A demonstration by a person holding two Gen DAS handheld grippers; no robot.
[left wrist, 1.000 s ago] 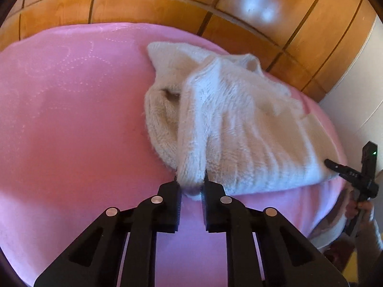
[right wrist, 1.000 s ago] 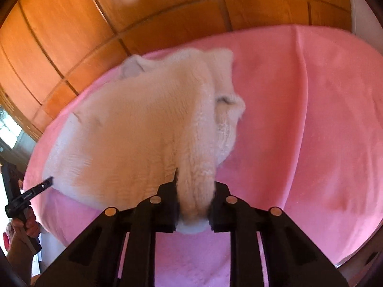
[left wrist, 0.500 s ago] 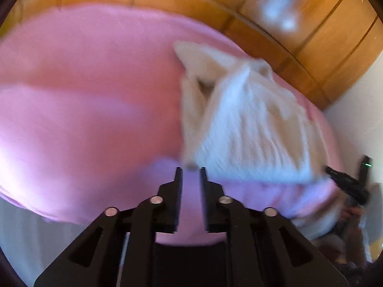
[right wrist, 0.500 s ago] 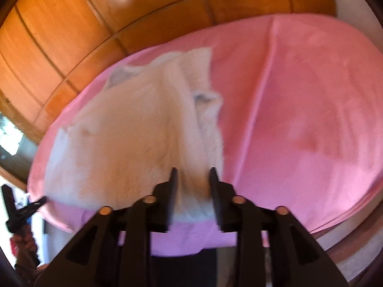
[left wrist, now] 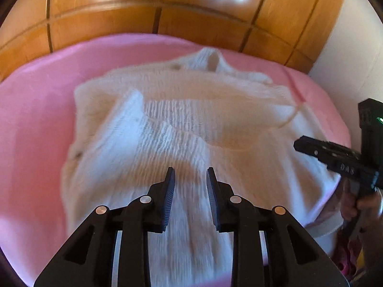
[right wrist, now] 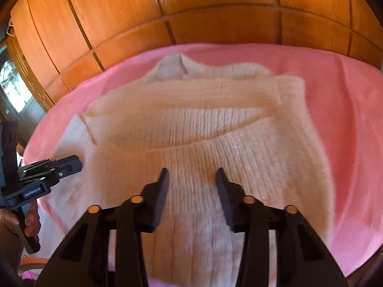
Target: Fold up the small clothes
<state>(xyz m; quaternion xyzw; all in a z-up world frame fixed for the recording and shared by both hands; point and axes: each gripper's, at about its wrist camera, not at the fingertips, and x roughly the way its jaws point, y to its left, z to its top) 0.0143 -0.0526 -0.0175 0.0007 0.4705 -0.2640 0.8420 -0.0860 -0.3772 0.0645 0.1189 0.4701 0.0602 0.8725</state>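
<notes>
Though motion-blurred, left claw (left wrist: 189,174) opening, right claw (right wrist: 191,175) closing, both empty over sweater (left wrist: 182,129); hem cut off.

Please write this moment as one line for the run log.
left tongs: opening, hold nothing | right tongs: closing, hold nothing | sweater: flat on pink blanket, sleeves folded across | fold not finished

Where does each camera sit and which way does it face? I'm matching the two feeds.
Left wrist: on the left gripper, angled down at the white sweater; right gripper at right edge.
Right wrist: on the right gripper, same downward angle; left gripper and hand at left.
Shared: sweater, pink blanket, wooden panels.
</notes>
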